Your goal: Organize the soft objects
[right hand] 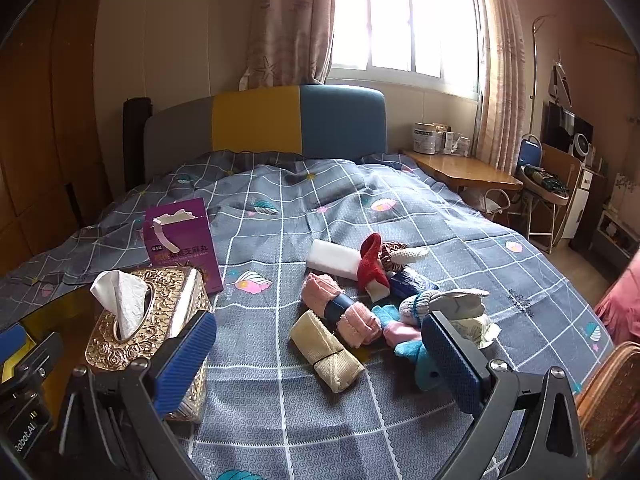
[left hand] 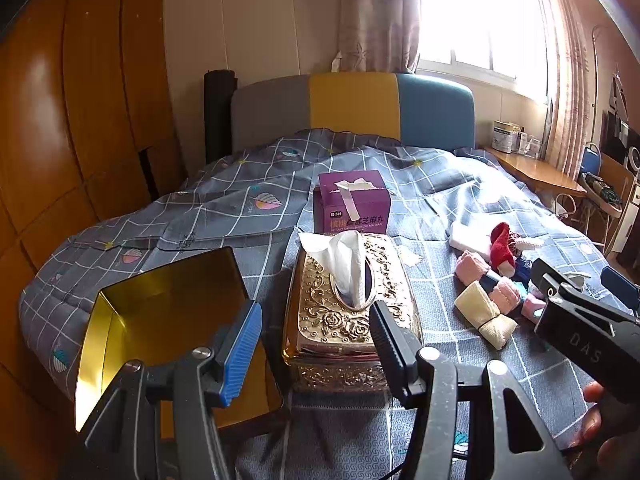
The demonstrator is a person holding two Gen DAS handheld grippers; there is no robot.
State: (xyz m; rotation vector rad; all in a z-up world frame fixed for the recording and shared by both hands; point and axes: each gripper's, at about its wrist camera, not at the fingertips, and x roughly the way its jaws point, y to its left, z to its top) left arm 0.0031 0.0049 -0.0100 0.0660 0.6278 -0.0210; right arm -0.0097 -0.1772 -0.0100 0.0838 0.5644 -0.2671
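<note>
A heap of soft items [right hand: 372, 304] lies on the grey checked bedspread [right hand: 320, 208]. It includes a cream rolled cloth [right hand: 326, 350], pink rolls with a dark band [right hand: 340, 312], a red sock [right hand: 370, 260], a white folded towel [right hand: 334, 258] and blue and pink socks [right hand: 400, 334]. My right gripper [right hand: 320, 360] hovers open just before the cream roll, its pads clear of it. My left gripper [left hand: 316, 344] stands open and empty in front of a gold tissue box [left hand: 352, 304]. An open yellow-lined tin [left hand: 160, 312] sits to its left. The heap [left hand: 492, 280] and the right gripper [left hand: 580, 320] show at the right of the left wrist view.
A purple carton [left hand: 352, 200] stands behind the tissue box. A wooden wardrobe [left hand: 60, 160] runs along the left, and the headboard [right hand: 260, 120] is at the back. A bedside desk [right hand: 472, 168] with cans and a wicker chair [right hand: 612, 392] are on the right.
</note>
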